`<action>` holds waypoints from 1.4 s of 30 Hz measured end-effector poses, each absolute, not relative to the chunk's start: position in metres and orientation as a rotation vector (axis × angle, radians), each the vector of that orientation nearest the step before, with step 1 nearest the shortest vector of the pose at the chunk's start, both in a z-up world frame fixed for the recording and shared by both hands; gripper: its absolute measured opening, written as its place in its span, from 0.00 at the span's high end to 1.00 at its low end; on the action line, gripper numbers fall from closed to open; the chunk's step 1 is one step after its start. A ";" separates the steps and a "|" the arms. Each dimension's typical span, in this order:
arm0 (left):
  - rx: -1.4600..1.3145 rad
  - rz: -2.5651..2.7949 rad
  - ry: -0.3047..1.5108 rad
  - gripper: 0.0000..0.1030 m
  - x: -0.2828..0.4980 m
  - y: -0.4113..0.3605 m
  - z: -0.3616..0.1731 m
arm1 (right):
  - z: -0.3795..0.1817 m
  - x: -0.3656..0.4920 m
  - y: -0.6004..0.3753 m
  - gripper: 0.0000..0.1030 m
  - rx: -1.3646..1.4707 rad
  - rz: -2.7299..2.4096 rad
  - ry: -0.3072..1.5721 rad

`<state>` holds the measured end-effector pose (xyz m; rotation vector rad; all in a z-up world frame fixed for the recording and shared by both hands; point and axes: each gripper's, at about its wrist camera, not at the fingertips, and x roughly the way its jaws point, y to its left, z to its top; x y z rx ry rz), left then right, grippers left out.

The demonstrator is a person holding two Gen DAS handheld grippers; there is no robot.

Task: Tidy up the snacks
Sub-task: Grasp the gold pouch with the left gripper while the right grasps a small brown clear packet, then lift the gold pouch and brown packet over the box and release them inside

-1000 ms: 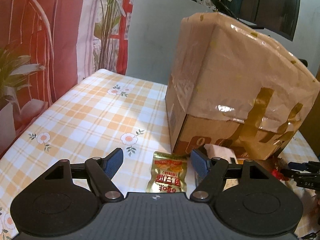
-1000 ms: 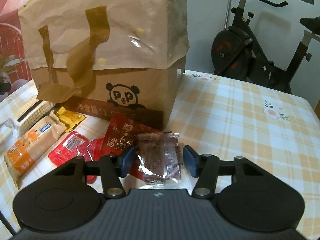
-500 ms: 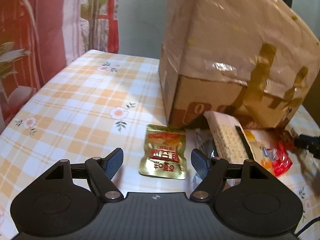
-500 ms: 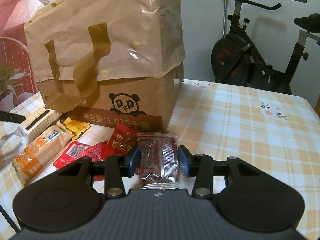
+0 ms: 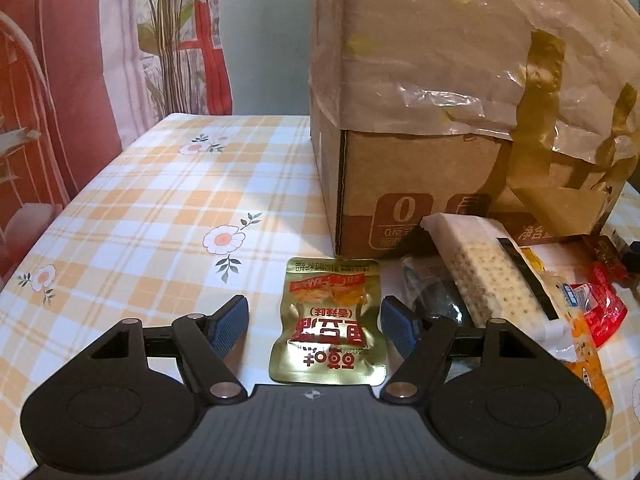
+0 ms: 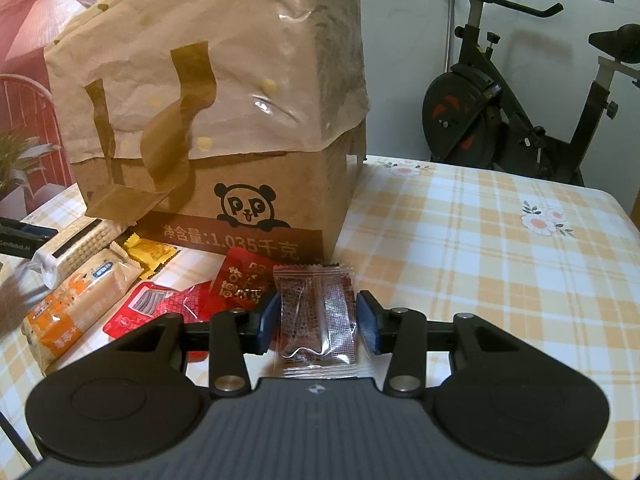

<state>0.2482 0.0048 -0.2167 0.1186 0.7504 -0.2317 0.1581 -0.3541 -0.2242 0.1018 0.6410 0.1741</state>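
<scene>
A gold snack packet [image 5: 328, 320] lies flat on the checked tablecloth [image 5: 160, 208], in front of a cardboard box [image 5: 400, 184] with a crumpled paper bag over its top. My left gripper [image 5: 316, 312] straddles this packet; its jaws are closing, and a gap shows between each blue pad and the packet. In the right wrist view, my right gripper [image 6: 318, 312] is shut on a clear packet of dark red snack [image 6: 316, 308], pads pressed on both of its sides, just in front of the box [image 6: 260, 200].
Loose snacks lie along the box's front: a white cracker pack [image 5: 492, 276], an orange-and-white pack [image 6: 76, 300], a yellow packet [image 6: 150, 254] and red packets [image 6: 160, 304]. An exercise bike [image 6: 500, 120] stands behind the table. Bare tablecloth [image 6: 480, 260] stretches to the right of the box.
My left gripper dropped toward the gold packet and its jaws narrowed a little. My right gripper's jaws closed from apart onto the clear packet.
</scene>
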 end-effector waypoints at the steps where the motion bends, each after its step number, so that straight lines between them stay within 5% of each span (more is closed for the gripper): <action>1: 0.119 -0.241 0.745 0.44 0.247 0.004 -0.216 | -0.224 0.158 -0.354 0.57 0.103 0.175 0.641; 4: 0.116 -0.257 0.746 0.55 0.242 0.003 -0.213 | -0.224 0.158 -0.354 0.57 0.104 0.176 0.639; 13: 0.049 -0.223 0.716 0.62 0.215 0.015 -0.202 | -0.224 0.157 -0.354 0.57 0.116 0.171 0.626; 42: 0.015 -0.247 0.572 0.62 0.180 0.014 -0.155 | -0.207 0.137 -0.369 0.57 0.189 0.148 0.572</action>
